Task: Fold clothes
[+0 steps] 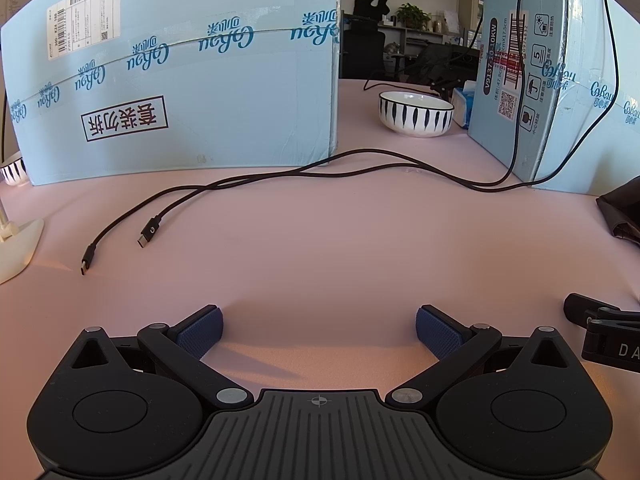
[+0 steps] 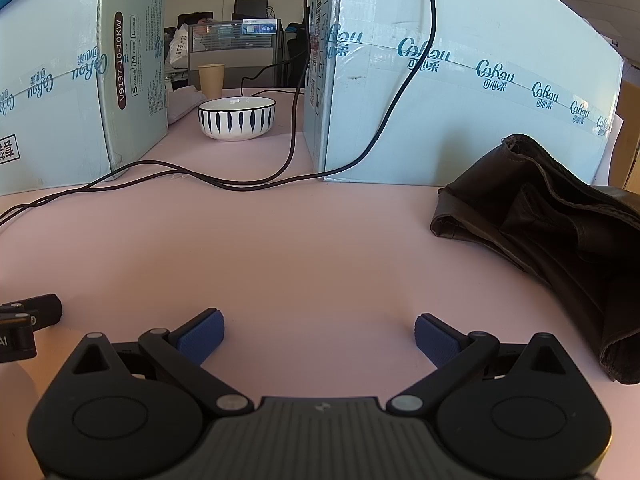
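Folding not begun: dark garment (image 2: 552, 224) crumpled near worktop (image 2: 320, 248) right edge, untouched; left tongs (image 1: 319, 330) and right tongs (image 2: 319, 332) spread wide, empty.

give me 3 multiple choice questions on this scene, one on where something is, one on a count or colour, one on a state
1. Where does the striped bowl stand?
A. between the two blue boxes
B. on the dark garment
C. inside a box

2. How many loose cable plugs lie on the pink table?
A. one
B. two
C. four

3. How are the right gripper fingers?
A. shut on the garment
B. shut on a cable
C. open, holding nothing

Answers: 1 A, it sits in the gap between the boxes. 2 B, two plugs end side by side. 3 C, the fingers stand apart over bare table; the dark garment lies to the right, untouched.
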### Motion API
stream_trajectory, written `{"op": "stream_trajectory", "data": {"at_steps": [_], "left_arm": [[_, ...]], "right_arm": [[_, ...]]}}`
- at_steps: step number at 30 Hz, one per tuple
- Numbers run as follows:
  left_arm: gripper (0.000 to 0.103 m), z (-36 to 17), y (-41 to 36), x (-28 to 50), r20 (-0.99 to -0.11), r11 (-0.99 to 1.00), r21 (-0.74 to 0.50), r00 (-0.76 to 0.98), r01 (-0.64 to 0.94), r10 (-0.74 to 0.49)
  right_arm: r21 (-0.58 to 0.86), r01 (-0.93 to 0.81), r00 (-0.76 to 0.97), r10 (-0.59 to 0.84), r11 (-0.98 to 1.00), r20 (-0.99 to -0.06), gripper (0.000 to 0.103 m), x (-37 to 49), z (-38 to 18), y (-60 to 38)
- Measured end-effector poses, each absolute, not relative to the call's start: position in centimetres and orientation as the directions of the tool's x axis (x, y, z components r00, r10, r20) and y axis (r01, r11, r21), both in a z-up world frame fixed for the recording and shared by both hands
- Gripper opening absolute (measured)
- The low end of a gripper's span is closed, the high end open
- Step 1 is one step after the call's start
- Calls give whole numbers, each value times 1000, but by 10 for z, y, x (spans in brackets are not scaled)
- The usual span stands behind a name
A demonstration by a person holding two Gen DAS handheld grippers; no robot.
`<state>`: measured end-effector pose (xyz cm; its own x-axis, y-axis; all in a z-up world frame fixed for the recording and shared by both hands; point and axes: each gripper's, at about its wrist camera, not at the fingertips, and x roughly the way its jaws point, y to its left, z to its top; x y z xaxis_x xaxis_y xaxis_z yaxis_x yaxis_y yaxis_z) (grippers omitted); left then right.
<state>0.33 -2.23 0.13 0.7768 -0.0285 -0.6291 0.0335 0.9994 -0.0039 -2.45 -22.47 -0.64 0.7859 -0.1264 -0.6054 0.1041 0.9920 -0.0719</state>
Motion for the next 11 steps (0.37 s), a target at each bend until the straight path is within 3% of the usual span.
{"op": "stream_trajectory", "data": {"at_steps": [11], "left_arm": [[103,1,-22,3,-629,999,-3,777,33,-28]], "right_arm": [[-59,104,784,-118,993,-609,103,-25,-7,-225]]}}
